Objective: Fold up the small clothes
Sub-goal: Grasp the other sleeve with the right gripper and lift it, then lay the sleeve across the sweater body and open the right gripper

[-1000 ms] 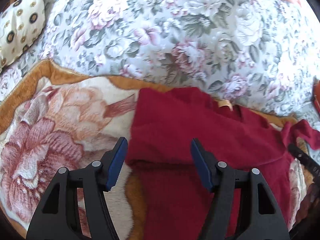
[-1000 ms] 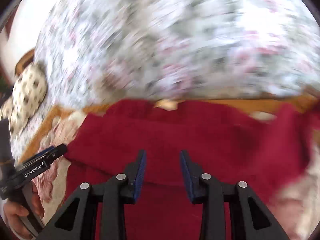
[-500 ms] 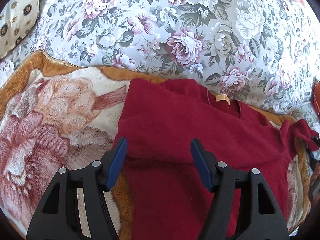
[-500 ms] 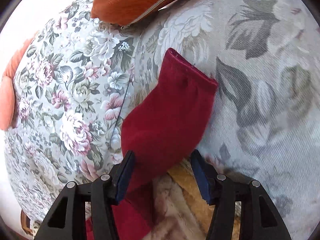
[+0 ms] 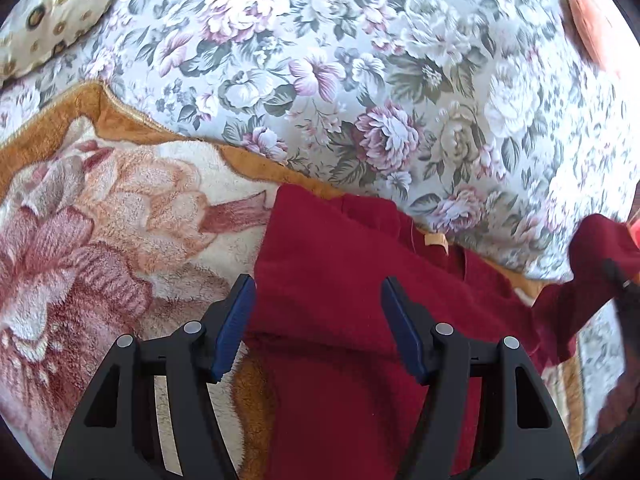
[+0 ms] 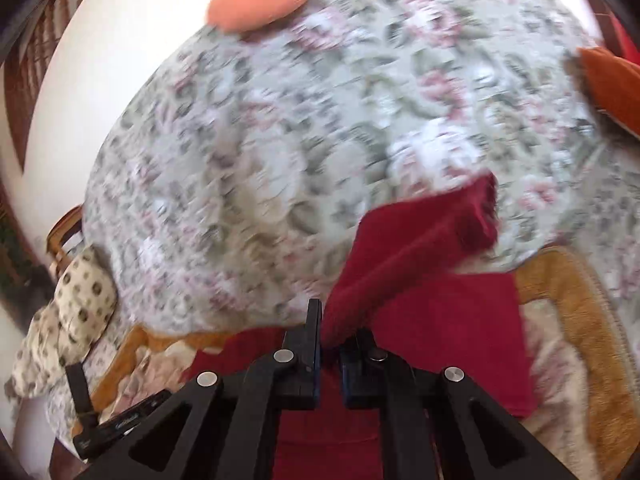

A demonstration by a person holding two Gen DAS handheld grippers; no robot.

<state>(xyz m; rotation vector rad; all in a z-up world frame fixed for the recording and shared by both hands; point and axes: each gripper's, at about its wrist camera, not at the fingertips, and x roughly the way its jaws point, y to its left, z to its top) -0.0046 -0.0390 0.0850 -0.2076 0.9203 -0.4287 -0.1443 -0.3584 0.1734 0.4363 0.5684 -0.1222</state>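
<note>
the right gripper (image 6: 329,344), its jaws just closed, now pinches the sleeve (image 6: 416,248) of the dark red knitted sweater (image 5: 344,320), lifted off the plush floral blanket (image 5: 120,232) where it lay half a second ago. the left gripper (image 5: 318,326) hovers wide over the sweater's folded edge, gripping nothing.

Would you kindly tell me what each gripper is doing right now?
Left gripper: open, empty, over the dark red knitted sweater.
Right gripper: just closed, pinching the sweater's sleeve.

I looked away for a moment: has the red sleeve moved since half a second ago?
Yes. The sleeve lay flat against the floral cushion; the right gripper, jaws just closed on it, has lifted it off the cushion, over the sweater's body.
</note>
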